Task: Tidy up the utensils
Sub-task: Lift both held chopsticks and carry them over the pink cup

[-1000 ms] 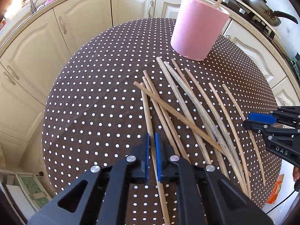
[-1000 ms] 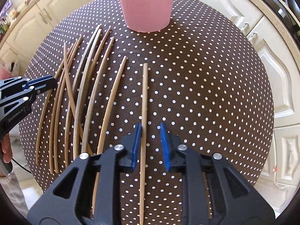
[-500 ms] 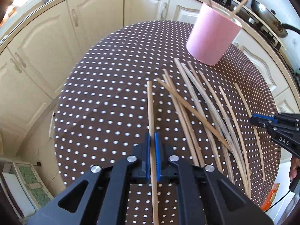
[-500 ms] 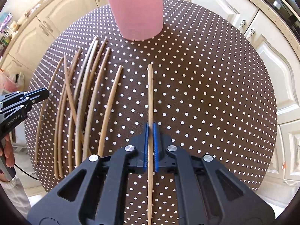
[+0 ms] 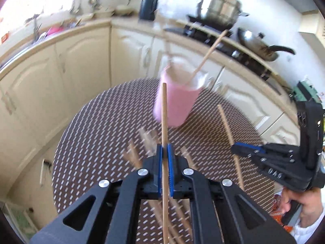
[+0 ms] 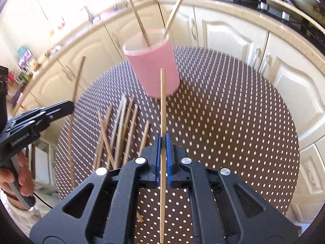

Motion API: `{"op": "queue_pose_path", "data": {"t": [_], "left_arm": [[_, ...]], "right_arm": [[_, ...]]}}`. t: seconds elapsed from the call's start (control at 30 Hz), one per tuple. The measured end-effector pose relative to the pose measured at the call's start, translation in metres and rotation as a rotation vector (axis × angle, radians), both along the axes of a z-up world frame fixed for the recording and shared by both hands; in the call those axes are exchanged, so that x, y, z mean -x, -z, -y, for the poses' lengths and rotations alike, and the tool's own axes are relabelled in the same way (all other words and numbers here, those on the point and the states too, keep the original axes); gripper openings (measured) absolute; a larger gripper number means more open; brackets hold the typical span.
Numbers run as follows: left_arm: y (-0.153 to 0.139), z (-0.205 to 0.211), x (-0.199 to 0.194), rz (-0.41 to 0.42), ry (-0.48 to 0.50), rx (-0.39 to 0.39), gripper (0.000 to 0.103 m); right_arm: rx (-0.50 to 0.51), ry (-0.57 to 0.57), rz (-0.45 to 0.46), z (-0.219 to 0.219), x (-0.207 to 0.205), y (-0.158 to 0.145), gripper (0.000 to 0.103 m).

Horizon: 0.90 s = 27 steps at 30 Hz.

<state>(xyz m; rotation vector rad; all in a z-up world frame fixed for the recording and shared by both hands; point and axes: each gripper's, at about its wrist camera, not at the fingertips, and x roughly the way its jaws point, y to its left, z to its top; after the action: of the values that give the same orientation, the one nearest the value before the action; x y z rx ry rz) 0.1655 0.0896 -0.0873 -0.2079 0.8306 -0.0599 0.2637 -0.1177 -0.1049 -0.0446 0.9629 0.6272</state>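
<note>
Left gripper: fingers clamped on one wooden chopstick, raised off the worktop, brown with white dots. Loose chopsticks: lying fanned on worktop, left of centre. Pink cup: upright at far side, two sticks inside, leaning apart. Right gripper: fingers clenched on second chopstick, lifted, tip before cup.

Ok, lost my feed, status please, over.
Left gripper shut on a chopstick. Right gripper shut on another chopstick. Both clear of the table. Pink cup ahead, nothing in the way.
</note>
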Motion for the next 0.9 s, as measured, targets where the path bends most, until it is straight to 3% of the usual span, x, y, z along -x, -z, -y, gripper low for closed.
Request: {"op": "queue_pose_path", "data": {"t": [0.37,0.7,0.9], "left_arm": [[-0.062,0.056,-0.039,0.292,0.098,-0.013,0.006],[-0.095,0.061,-0.074,0.538,0.044,-0.022,0.006],[-0.102,0.052,-0.103,0.619,-0.014,-0.044,0.006]], "right_arm": [[-0.243,0.034,0.214,0.018,-0.006,-0.058,0.006],[-0.394,0.144,0.481,-0.003,-0.036,-0.096,0.006],[-0.457,0.191,0.638,-0.011,-0.053,-0.107,0.006]]}}
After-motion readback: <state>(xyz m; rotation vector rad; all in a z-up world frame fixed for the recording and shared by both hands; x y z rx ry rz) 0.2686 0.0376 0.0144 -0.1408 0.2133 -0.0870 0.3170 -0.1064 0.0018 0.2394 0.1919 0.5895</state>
